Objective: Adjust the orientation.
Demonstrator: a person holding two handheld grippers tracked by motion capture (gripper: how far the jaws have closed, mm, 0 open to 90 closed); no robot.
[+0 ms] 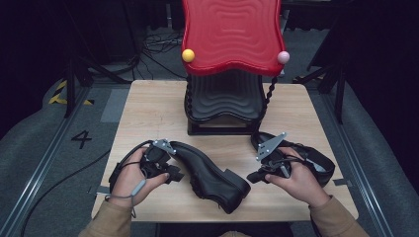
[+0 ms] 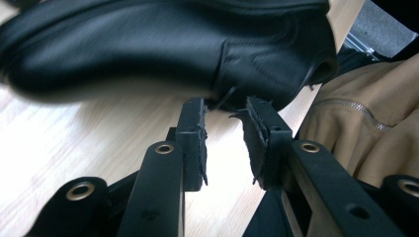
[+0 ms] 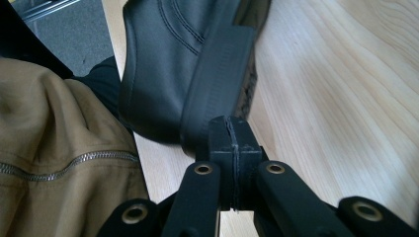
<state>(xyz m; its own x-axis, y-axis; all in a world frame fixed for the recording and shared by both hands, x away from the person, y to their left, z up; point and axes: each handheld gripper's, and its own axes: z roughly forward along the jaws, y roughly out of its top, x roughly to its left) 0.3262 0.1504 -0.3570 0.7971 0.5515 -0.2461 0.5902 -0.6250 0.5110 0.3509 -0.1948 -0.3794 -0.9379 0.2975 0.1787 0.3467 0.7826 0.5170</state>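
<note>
Your left gripper [image 2: 225, 128] stands parted just short of the black shoe [image 1: 210, 173], mid-table on its side. Right gripper [image 3: 232, 143] is pinched closed, empty, against the heel. Seat pads deep on leather before closing.

The high view looks forward and down on the whole table [image 1: 148, 106]. Each gripper view sits low, just behind its own jaws — both close on the same black shoe [image 1: 210, 175], from opposite sides.
</note>
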